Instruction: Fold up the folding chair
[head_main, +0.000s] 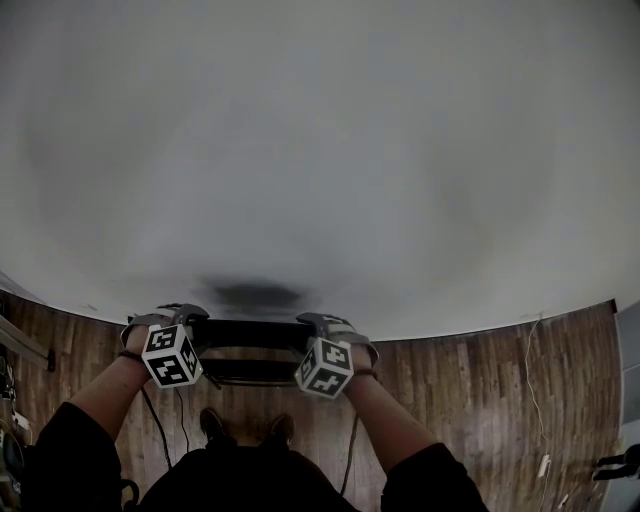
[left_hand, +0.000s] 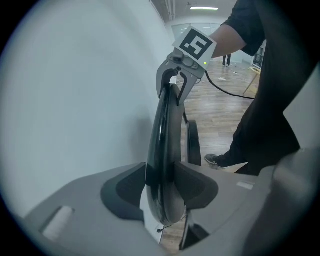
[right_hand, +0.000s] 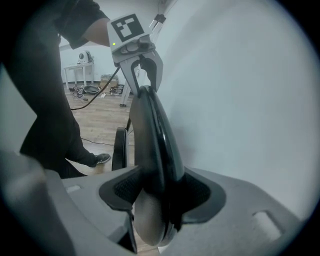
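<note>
R tool (right_hand: 162, 196) prob. on chair back (right_hand: 150, 130)

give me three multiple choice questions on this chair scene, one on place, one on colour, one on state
1. The folding chair stands: A beside the white wall; B on a table; C outdoors on grass.
2. Its backrest is: A red; B black; C yellow.
3. Its seat is: A level; B detached; C swung up alongside the backrest.
Key: A, the wall rises right next to it; B, glossy black in both gripper views; C, it stands upright next to the backrest.
</note>
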